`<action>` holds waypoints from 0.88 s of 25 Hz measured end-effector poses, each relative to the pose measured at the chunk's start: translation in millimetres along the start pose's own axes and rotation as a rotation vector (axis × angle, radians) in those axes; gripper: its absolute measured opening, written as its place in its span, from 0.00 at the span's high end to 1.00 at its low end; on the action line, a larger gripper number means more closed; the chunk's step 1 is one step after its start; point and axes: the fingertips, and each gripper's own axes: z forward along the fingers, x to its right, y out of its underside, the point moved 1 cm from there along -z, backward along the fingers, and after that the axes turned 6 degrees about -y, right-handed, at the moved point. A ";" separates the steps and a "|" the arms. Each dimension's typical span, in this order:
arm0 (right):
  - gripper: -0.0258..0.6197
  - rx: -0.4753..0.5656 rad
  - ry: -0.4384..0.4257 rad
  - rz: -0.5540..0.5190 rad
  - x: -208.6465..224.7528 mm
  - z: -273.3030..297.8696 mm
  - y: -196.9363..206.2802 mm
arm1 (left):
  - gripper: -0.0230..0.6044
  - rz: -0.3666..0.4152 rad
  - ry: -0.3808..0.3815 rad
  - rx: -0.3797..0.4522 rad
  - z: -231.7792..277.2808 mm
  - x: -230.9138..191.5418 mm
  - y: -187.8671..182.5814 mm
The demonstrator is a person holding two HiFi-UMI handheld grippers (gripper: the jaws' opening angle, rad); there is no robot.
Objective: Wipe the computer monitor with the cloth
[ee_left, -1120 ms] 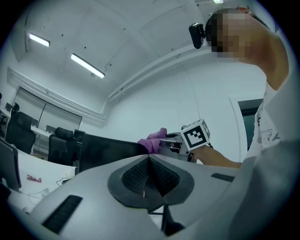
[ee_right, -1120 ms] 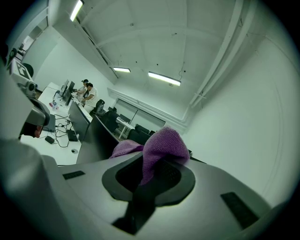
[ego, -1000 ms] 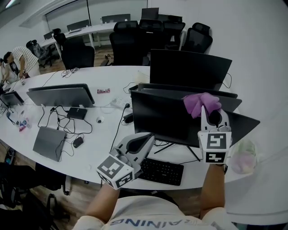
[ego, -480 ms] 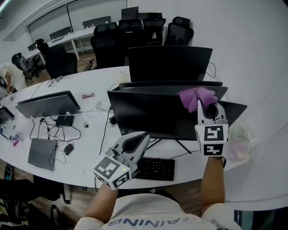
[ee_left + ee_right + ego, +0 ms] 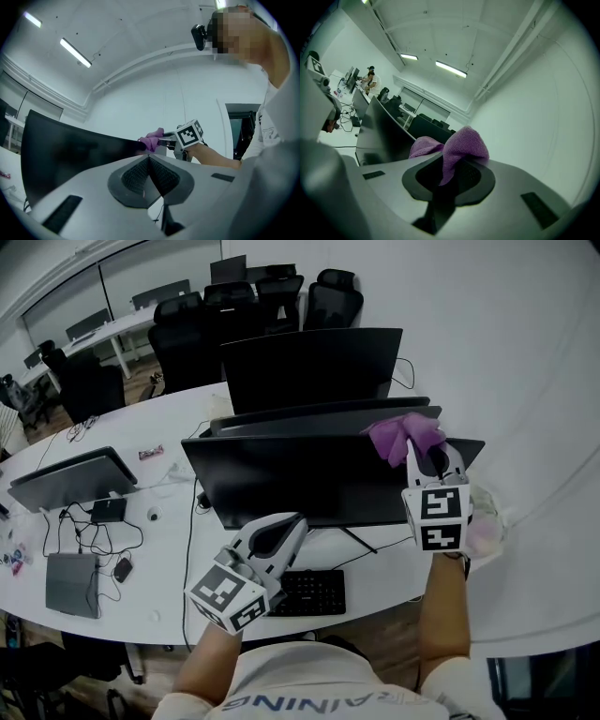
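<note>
A wide black computer monitor stands on the white desk in front of me. My right gripper is shut on a purple cloth, which rests on the monitor's top right edge. In the right gripper view the cloth bulges out between the shut jaws, with the monitor to the left. My left gripper hangs low in front of the screen, above the keyboard, with its jaws shut and nothing in them. From the left gripper view the monitor fills the left and the cloth shows at its top edge.
A black keyboard lies under the monitor. Two more dark monitors stand behind it. At the left lie a tilted monitor, a laptop, cables and a mouse. A clear bag sits at the right desk edge. Office chairs stand behind.
The view has swung so the monitor sits further left. My right gripper has carried the cloth along the monitor's top edge near its right corner. The left gripper has stayed put.
</note>
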 end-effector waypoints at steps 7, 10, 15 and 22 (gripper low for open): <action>0.87 -0.027 0.039 -0.018 21.9 -2.4 12.8 | 0.95 0.005 0.019 -0.007 6.0 5.2 1.4; 0.87 -0.038 0.055 -0.024 32.8 -3.5 18.2 | 0.95 0.005 0.020 -0.014 6.3 5.9 3.7; 0.87 -0.058 0.082 -0.027 51.4 -2.9 28.4 | 0.95 0.004 0.029 -0.017 10.4 7.5 6.1; 0.87 -0.103 0.145 -0.027 86.5 -16.0 49.1 | 0.95 -0.015 0.054 -0.023 18.3 16.1 11.5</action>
